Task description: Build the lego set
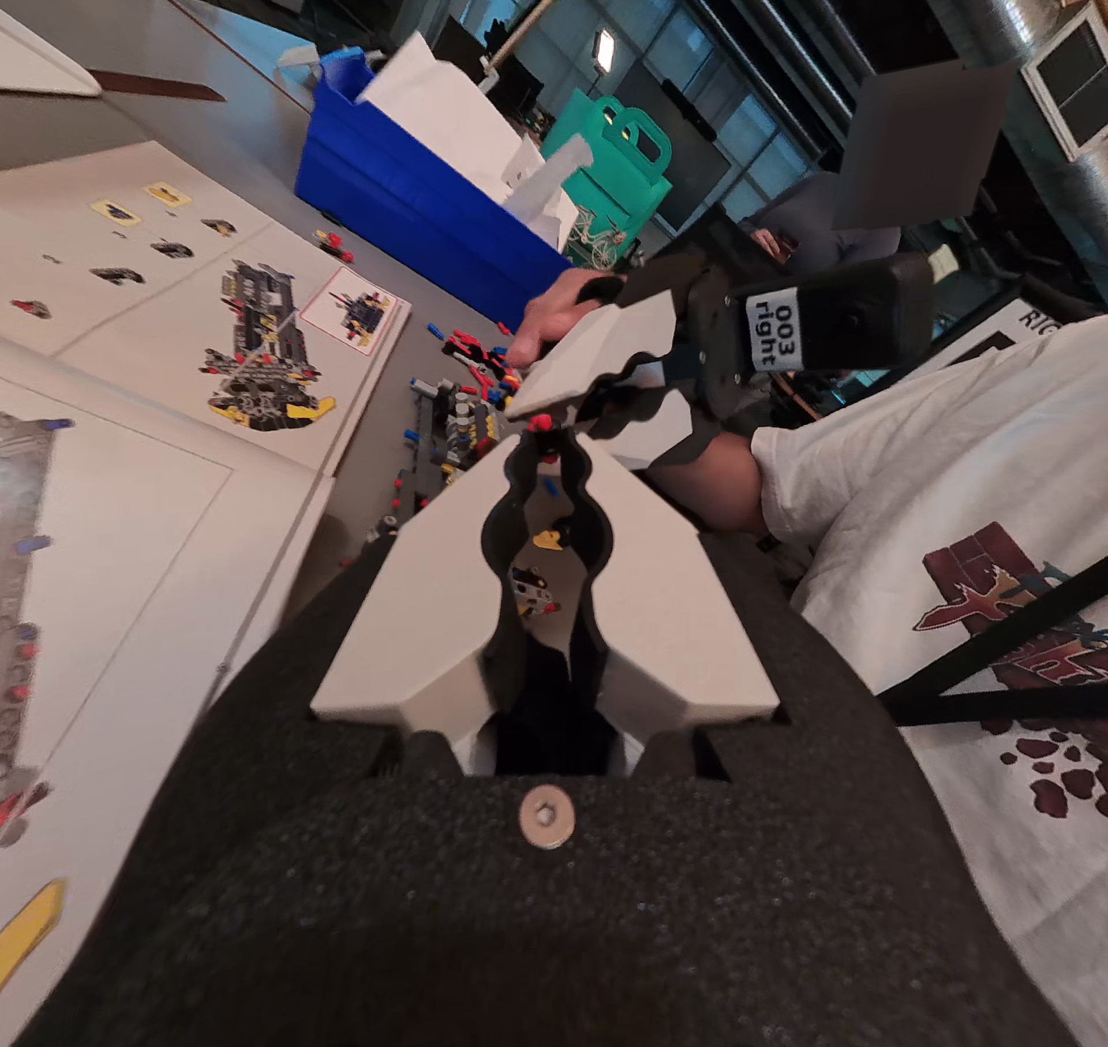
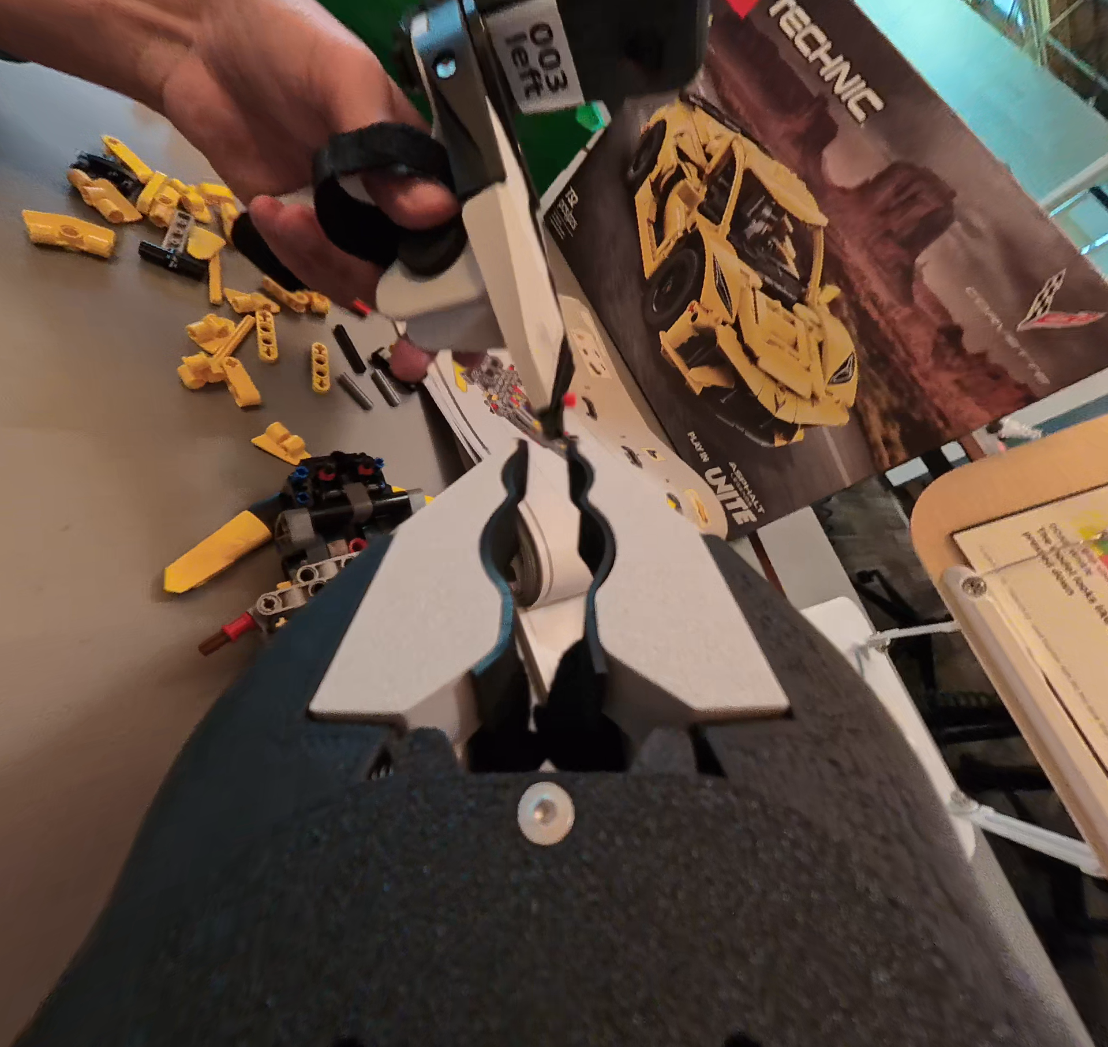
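Observation:
My left gripper (image 1: 544,439) is shut on a small black and red lego piece (image 1: 542,423), held in the air above the table. In the right wrist view the left gripper (image 2: 551,414) comes down from above, and the piece's red end (image 2: 567,399) sticks out beside its tips. My right gripper (image 2: 547,448) meets it tip to tip, jaws nearly together at the piece's lower end. I cannot tell whether it pinches the piece. It also shows in the left wrist view (image 1: 542,417). A partly built grey chassis (image 1: 455,418) lies below.
An open instruction booklet (image 1: 180,328) lies on the left, with a blue bin (image 1: 408,190) and green bag (image 1: 611,166) behind. Loose red and blue parts (image 1: 479,358) lie near the chassis. Yellow parts (image 2: 210,328), a black-yellow sub-assembly (image 2: 336,508) and the set's box (image 2: 779,238) are close. The grippers are tip to tip, or close to it.

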A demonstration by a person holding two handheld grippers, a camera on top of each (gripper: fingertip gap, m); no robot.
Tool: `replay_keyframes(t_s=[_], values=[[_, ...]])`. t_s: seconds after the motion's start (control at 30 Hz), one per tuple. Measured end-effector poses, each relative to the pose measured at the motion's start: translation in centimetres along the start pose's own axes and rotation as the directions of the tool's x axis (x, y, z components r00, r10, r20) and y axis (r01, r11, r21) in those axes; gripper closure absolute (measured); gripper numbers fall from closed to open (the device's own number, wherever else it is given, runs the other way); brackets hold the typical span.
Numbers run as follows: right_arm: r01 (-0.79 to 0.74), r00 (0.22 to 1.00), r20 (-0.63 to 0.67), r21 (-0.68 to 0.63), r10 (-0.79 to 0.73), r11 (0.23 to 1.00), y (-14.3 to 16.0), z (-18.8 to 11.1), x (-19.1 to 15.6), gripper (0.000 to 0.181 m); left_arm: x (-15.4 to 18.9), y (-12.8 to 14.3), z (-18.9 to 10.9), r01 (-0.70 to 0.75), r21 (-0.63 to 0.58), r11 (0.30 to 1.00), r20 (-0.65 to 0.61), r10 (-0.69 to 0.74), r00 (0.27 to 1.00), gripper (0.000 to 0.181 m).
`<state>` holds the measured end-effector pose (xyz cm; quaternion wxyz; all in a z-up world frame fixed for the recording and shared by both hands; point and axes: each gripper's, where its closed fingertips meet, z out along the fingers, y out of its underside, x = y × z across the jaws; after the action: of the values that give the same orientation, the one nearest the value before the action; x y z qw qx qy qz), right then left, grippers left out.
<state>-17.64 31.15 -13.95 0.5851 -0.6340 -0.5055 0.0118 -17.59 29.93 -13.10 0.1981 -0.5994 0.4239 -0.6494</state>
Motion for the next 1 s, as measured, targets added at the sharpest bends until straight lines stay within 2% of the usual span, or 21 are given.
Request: replay_keyframes(t_s=[0.07,0.13,0.2,0.27,0.33,0.4,0.47,0.67,0.8,0.9,1.0], values=[[-0.021,0.999,-0.025,-0.032,0.021,0.999,0.7,0.2,0.5,0.161,-0.8,-1.2,-1.4,0.0,0.044,0.999,0.048,-0.003,0.999,0.175],[-0.045,0.999,-0.034,-0.055,0.043,0.997,1.3,0.3,0.8,0.162,-3.7,-2.3,-4.2,-0.005,0.079,0.997,0.221,-0.013,0.975,0.175],[-0.069,0.997,-0.039,-0.079,0.066,0.994,1.9,0.4,1.0,0.165,-7.8,-3.4,-8.9,-0.021,0.137,0.99,0.47,-0.046,0.882,0.175],[-0.072,0.997,-0.036,-0.084,0.07,0.994,2.1,0.5,1.0,0.168,-10.4,-4.5,-13.9,-0.026,0.238,0.971,0.613,-0.129,0.78,0.175],[-0.061,0.998,-0.041,-0.088,0.057,0.994,2.1,0.6,0.9,0.17,-11.3,-5.5,-17.2,-0.025,0.373,0.928,0.632,-0.234,0.738,0.175],[-0.038,0.999,-0.041,-0.098,0.034,0.994,2.3,0.7,0.7,0.173,-11.7,-6.1,-18.9,-0.014,0.465,0.885,0.602,-0.305,0.738,0.175],[-0.011,0.999,-0.037,-0.107,0.007,0.994,2.5,0.7,0.4,0.175,-12.0,-6.0,-19.3,0.029,0.52,0.853,0.552,-0.362,0.751,0.175],[-0.021,0.999,-0.041,-0.104,0.017,0.994,2.3,0.5,0.5,0.178,-12.2,-5.8,-18.3,0.06,0.508,0.859,0.515,-0.359,0.778,0.175],[-0.025,0.998,-0.057,-0.097,0.019,0.995,2.2,0.2,0.9,0.179,-10.9,-6.8,-16.9,-0.084,0.439,0.894,0.553,-0.195,0.81,0.175],[-0.034,0.998,-0.047,-0.093,0.03,0.995,2.2,0.3,0.8,0.179,-9.7,-7.8,-16.3,-0.283,0.336,0.899,0.638,0.004,0.77,0.175],[-0.013,0.999,-0.053,-0.109,0.008,0.994,2.4,0.3,0.8,0.18,-8.9,-7.9,-15.5,-0.356,0.255,0.899,0.666,0.103,0.739,0.175]])
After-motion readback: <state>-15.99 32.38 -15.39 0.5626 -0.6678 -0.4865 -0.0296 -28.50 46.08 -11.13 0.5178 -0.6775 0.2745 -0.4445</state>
